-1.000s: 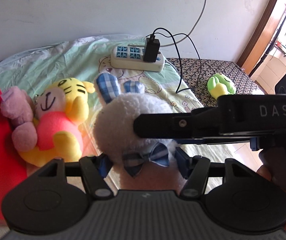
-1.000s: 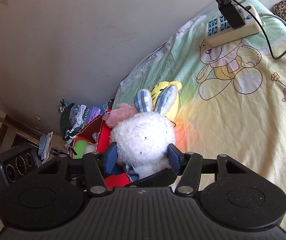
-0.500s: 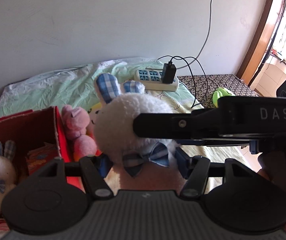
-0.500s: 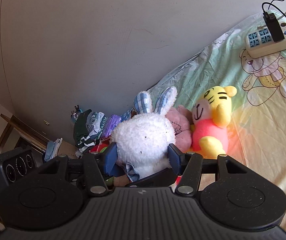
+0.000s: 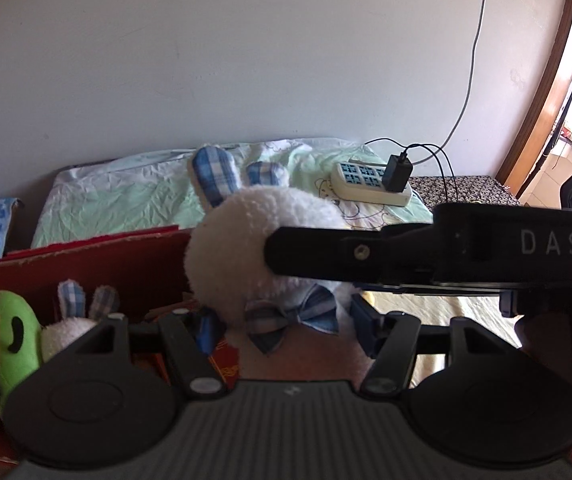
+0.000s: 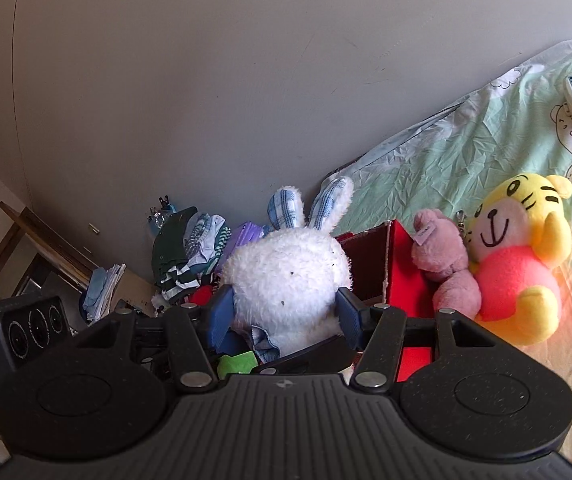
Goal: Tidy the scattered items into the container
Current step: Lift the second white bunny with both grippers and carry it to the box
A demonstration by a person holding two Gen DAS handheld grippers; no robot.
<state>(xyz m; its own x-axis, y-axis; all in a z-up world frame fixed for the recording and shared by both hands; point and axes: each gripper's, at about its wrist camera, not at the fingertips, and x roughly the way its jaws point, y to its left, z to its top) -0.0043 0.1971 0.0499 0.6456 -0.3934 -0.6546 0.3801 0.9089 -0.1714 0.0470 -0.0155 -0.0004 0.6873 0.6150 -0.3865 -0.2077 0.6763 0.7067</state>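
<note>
One white plush rabbit (image 6: 290,276), checked ears and checked bow, held above the near edge of the red box (image 5: 97,256), not yet inside. Handling, by judgement: very light, soft and springy, fleece grippy rather than slick, not fragile; best taken across the round body below the head, where the stuffing gives the pads something to squeeze, never by the ears.

Right gripper (image 6: 283,312): jaws closed part-way onto the rabbit's body, blue pads pressed into the fleece on both sides.

Left gripper (image 5: 286,322): jaws set wide, blue pads standing just beside the bow on either side; whether they press the toy cannot be told.

Box contents, seen from the left wrist: one green plush (image 5: 3,344) against the left wall and one small rabbit (image 5: 73,320) beside it.

Two further toys on the bed (image 6: 466,152), just outside the box's right wall: one pink plush (image 6: 448,264) touching the wall and one yellow tiger plush (image 6: 520,256) leaning on it.

Power strip (image 5: 370,184) with a black charger, near the bed's far corner by the wall.
</note>
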